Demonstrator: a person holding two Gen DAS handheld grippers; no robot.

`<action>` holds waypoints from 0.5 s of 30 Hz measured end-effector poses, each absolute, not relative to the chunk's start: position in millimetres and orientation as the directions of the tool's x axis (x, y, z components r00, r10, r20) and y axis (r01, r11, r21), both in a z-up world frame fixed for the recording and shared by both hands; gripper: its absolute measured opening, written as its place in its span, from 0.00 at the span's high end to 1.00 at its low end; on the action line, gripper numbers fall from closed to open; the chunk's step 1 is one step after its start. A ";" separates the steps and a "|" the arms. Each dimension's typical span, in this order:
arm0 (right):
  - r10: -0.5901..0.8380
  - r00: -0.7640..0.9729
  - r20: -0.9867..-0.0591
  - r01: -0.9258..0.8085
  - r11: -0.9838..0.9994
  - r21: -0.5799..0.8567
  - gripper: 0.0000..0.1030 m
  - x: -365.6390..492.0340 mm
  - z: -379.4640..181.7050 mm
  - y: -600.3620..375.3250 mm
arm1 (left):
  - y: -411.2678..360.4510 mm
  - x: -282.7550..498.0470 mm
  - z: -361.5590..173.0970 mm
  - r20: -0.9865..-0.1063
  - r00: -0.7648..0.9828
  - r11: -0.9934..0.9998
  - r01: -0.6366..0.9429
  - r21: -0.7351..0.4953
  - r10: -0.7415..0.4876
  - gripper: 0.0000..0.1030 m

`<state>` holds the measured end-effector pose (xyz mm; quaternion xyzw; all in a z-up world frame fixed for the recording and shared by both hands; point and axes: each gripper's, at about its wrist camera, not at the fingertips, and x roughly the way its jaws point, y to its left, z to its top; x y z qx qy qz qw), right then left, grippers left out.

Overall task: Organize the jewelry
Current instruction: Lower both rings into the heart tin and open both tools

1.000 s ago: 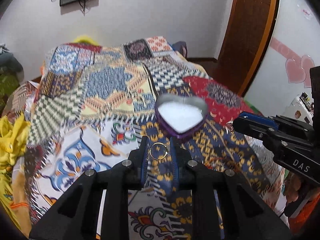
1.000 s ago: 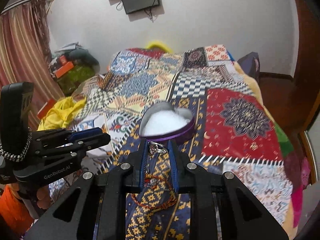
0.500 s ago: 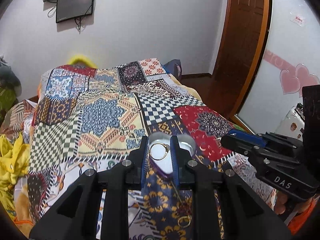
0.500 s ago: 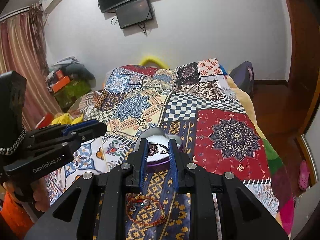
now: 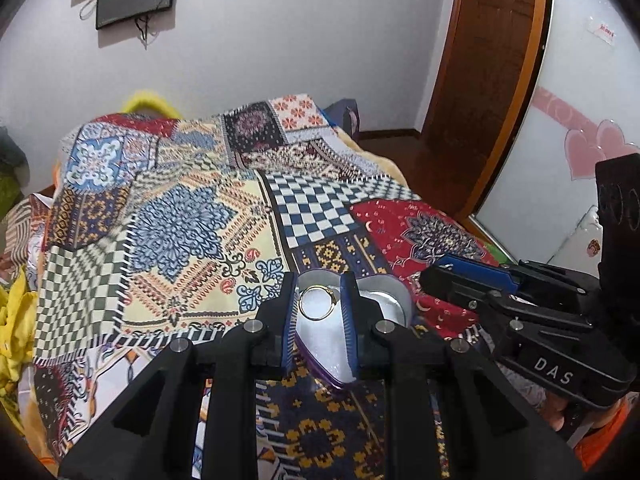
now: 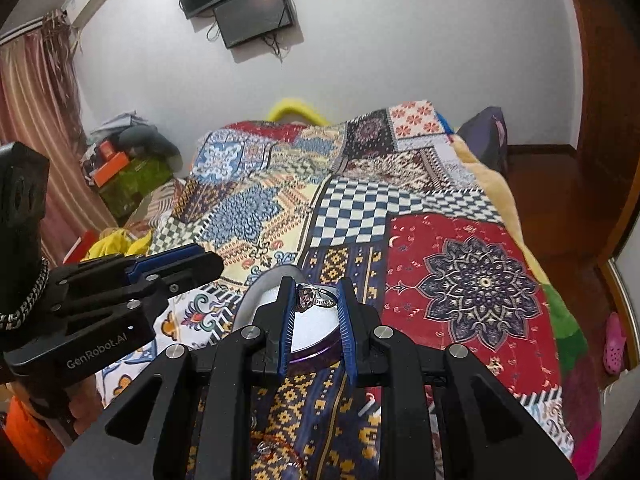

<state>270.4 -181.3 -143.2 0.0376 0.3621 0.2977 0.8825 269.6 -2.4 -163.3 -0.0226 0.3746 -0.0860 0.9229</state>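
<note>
A heart-shaped purple box with a white inside stands open on the patchwork bedspread; it also shows in the right wrist view. My left gripper is shut on a thin gold ring and holds it just above the box. My right gripper is shut on a silver ring with a dark patterned face, also over the box. Each gripper shows in the other's view: the right one, the left one.
The patchwork bedspread covers the bed. A red string bracelet lies on it below my right gripper. Yellow cloth lies at the left edge. A wooden door and a white cabinet stand to the right.
Both grippers have moved forward with their rings, from short of the heart box to over it. Both stay shut.
</note>
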 end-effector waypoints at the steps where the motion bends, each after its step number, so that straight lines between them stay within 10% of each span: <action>1: 0.559 0.545 -0.625 -0.502 0.815 0.291 0.82 273.4 -146.5 -179.9 | -1.9 273.2 -167.2 -0.696 0.696 0.983 0.143 -0.112 -0.180 0.81; 15: 0.567 0.426 -0.705 -0.541 0.784 0.303 0.82 291.6 -170.3 -165.1 | -7.5 290.7 -190.7 -0.749 0.623 0.973 0.176 -0.149 -0.228 0.81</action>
